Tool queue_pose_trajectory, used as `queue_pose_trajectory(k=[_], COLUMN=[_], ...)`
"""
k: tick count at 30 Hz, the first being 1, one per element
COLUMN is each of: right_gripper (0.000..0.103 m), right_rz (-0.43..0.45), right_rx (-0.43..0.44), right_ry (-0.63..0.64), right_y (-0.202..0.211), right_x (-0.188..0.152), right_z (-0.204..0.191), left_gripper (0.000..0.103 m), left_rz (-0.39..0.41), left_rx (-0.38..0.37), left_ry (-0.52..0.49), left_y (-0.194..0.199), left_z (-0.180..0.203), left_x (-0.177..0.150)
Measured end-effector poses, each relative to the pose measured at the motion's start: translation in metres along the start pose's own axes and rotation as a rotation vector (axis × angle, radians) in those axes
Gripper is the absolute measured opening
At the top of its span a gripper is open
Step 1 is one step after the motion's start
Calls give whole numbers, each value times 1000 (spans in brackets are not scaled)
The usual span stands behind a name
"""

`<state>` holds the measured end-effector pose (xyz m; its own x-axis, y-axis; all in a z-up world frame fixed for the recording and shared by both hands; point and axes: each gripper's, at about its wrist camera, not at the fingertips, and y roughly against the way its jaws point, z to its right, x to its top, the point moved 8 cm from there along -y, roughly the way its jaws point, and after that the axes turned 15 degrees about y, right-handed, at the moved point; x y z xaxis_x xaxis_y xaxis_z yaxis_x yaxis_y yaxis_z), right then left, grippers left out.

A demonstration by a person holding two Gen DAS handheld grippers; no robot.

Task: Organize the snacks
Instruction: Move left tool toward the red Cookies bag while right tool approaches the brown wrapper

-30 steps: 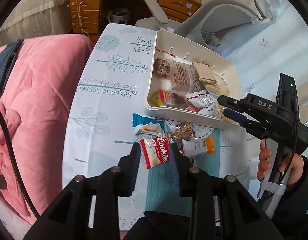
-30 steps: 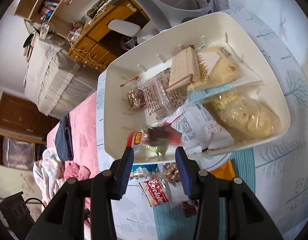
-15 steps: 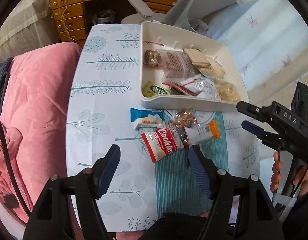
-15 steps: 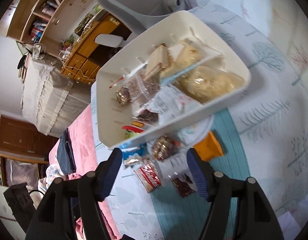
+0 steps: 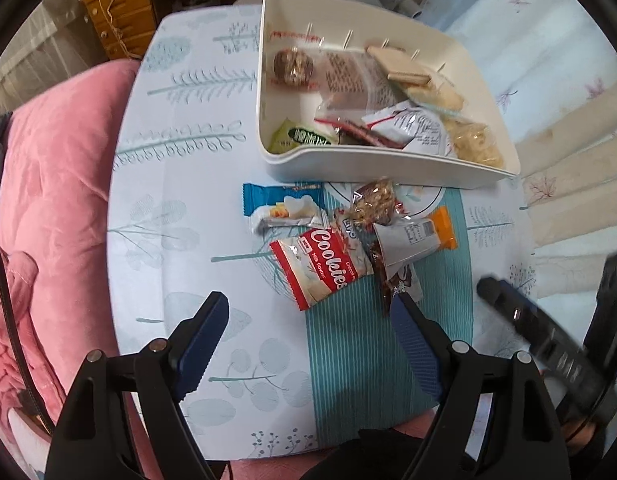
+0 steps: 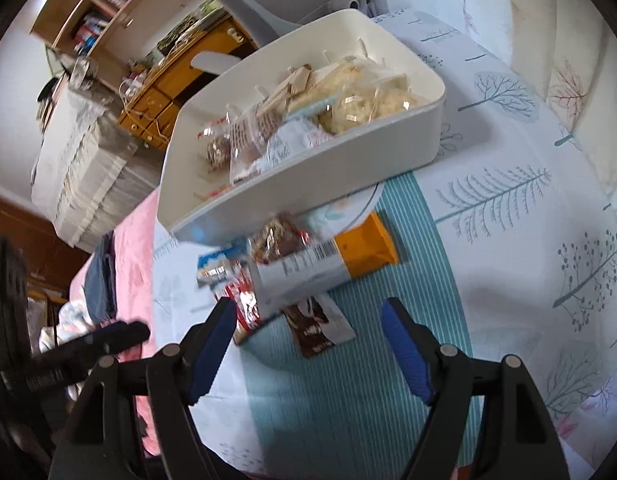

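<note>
nearby, both the left gripper (image 5: pixel 306 336) and right gripper (image 6: pixel 308 340) gape empty; red packet (image 5: pixel 322 266) reads "cookies".

White bin (image 5: pixel 388 160): smooth, slightly glossy plastic, far as we can tell
Red-and-white Cookies packet (image 5: pixel 324 268): shiny, crinkly plastic film
Pale leaf-print tablecloth (image 5: pixel 180 184): matt, smooth
Pink blanket (image 5: pixel 48 184): plush, quilted cloth
Brown drawer chest (image 5: pixel 116 20): varnished wood
Blue finger pads (image 6: pixel 210 350): we see ribbed, matt rubbery stuff
</note>
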<state>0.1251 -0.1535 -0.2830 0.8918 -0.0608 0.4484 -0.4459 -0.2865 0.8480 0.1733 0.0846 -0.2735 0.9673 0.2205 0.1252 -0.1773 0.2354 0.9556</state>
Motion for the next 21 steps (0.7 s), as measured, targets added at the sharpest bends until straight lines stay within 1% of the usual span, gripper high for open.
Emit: queue_pose_trajectory(k=[2, 8, 11, 16, 21], right_gripper=[75, 75, 75, 75, 75], right_rz=[10, 20, 33, 23, -16], right_rx=[1, -43, -75, -123, -123], right_ry=[15, 111, 148, 229, 297], right_y=[-2, -15, -24, -41, -59], right_x=[-7, -21, -27, -36, -44], right_z=[-2, -8, -6, -4, -6], left_gripper=[82, 82, 82, 82, 82], left_rz=[-21, -88, -96, -97, -104], left_rx=[15, 38, 64, 116, 156], left_ry=[14, 82, 92, 118, 125], left_y=[-10, -44, -60, -85, -104], left_z=[1, 1, 0, -5, -4], left_x=[1, 1, 3, 5, 4])
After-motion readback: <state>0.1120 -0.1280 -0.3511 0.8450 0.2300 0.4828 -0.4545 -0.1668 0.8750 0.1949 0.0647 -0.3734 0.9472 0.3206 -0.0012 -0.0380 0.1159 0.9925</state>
